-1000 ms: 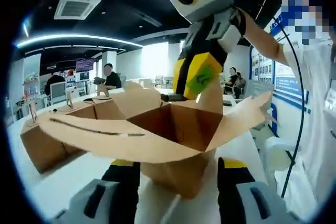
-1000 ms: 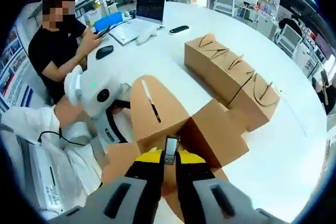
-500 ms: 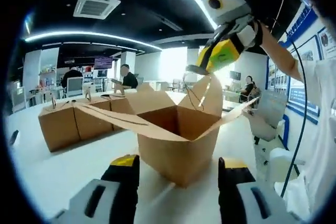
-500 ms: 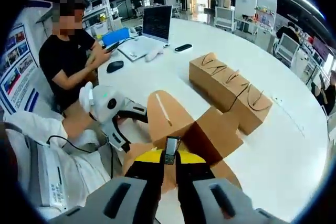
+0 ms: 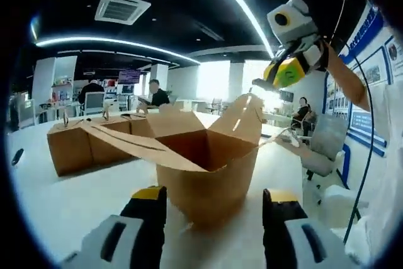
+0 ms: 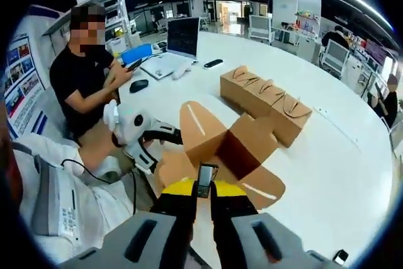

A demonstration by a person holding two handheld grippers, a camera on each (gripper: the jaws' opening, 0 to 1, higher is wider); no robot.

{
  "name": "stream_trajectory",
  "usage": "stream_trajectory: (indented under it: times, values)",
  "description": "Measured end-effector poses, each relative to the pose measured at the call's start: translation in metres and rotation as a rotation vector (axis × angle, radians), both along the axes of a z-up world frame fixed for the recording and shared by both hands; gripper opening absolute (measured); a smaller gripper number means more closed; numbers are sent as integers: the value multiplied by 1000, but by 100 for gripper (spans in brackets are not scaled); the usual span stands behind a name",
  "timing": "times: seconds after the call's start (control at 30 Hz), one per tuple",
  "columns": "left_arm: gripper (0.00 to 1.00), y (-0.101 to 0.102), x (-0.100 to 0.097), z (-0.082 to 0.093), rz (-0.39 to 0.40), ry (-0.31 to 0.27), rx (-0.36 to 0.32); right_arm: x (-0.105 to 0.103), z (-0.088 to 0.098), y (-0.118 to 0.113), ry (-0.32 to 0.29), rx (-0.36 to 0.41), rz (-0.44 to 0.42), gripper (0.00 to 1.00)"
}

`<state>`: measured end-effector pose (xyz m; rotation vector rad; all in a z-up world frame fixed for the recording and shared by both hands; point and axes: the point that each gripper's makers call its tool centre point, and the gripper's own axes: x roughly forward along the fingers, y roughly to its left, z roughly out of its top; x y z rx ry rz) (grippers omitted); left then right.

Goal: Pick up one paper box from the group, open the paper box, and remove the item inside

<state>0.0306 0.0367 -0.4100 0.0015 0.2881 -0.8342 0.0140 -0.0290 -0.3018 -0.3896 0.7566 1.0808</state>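
An open brown paper box (image 5: pixel 208 174) stands on the white table (image 5: pixel 75 200), its flaps spread wide and its dark inside showing. My left gripper (image 5: pixel 214 198) is open, one jaw on each side of the box's near corner. My right gripper (image 6: pixel 201 188) is shut on a small dark item (image 6: pixel 205 177), held high above the box (image 6: pixel 236 149). In the left gripper view the right gripper (image 5: pixel 263 83) hangs at the upper right, above a raised flap. In the right gripper view the left gripper (image 6: pixel 160 143) reaches toward the box from the left.
A row of closed paper boxes (image 5: pixel 88 146) (image 6: pixel 264 99) stands behind the open one. A person in black (image 6: pixel 88 74) sits at the table's far side, near a laptop (image 6: pixel 182 36), a mouse (image 6: pixel 138 85) and a phone (image 6: pixel 213 63). An office chair (image 5: pixel 321 155) stands to the right.
My right gripper has risen away from the box with the small item in it. The box now stands on the table, farther from the left gripper's camera.
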Motion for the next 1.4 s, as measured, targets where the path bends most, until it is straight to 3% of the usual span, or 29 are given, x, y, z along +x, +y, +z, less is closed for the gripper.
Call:
stream_trajectory:
  times: [0.1, 0.27, 0.6, 1.03, 1.3, 1.4]
  values:
    - [67, -6, 5, -8, 50, -3, 17, -5, 0, -5, -1, 8, 0, 10]
    - [64, -12, 21, -5, 201, -27, -26, -19, -3, -12, 3, 18, 14, 10]
    - [62, -13, 38, -8, 290, -23, -30, -32, -12, -16, 17, 30, 40, 10]
    - [62, 11, 65, -7, 355, -18, -6, -21, -42, -9, 71, 33, 43, 10]
    - [64, 5, 60, -13, 327, -3, 5, -13, -65, 6, 90, 0, 110, 10]
    - [62, 6, 59, -15, 354, -11, 13, -12, -68, 10, 76, -2, 144, 10]
